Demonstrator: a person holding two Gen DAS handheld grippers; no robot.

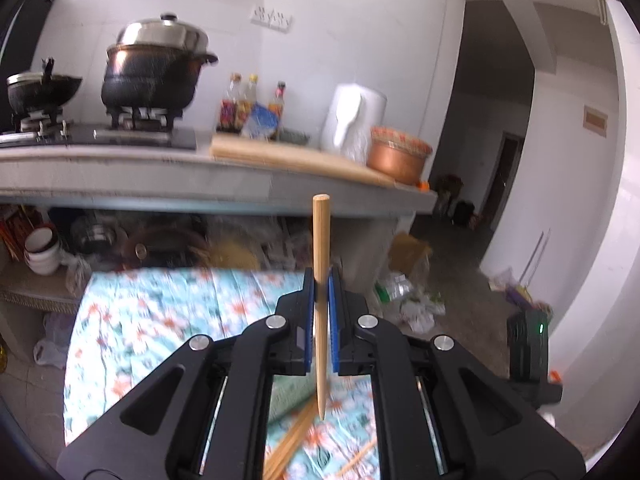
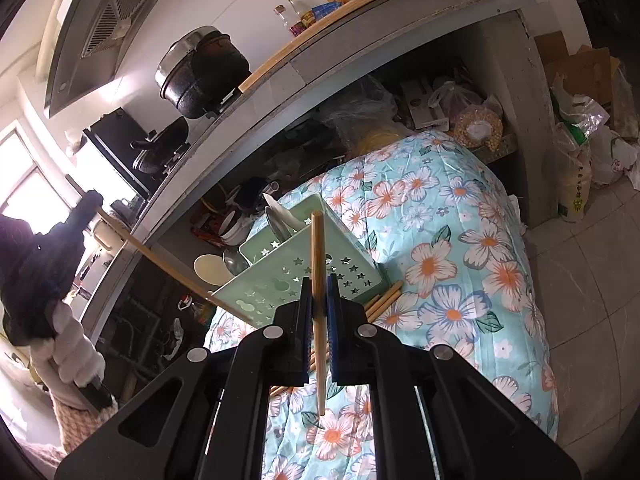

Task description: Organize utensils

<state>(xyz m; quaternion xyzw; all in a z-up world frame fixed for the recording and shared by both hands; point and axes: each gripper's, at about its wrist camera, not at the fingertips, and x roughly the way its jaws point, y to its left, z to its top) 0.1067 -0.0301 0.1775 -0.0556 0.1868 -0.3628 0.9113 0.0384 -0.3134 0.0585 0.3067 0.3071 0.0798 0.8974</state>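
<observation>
My left gripper [image 1: 321, 286] is shut on a wooden chopstick [image 1: 320, 240], held upright above the floral cloth [image 1: 160, 320]. My right gripper [image 2: 319, 292] is shut on another wooden chopstick [image 2: 318, 256], held upright in front of the green utensil caddy [image 2: 280, 276]. The caddy lies tilted on the floral cloth [image 2: 460, 260] and holds spoons [image 2: 280, 220]. The left gripper also shows at the left edge of the right wrist view, with its chopstick [image 2: 160, 260] pointing toward the caddy. Loose chopsticks [image 1: 292, 440] lie on the cloth below the left gripper, and more chopsticks [image 2: 384, 300] lie beside the caddy.
A kitchen counter [image 1: 200, 180] stands behind the table with pots [image 1: 152, 76] on a gas stove, sauce bottles [image 1: 248, 104], a white kettle [image 1: 352, 120] and a copper bowl [image 1: 396, 156]. Bowls and bags fill the shelf under the counter [image 2: 400, 112]. Bags [image 2: 580, 152] sit on the floor at right.
</observation>
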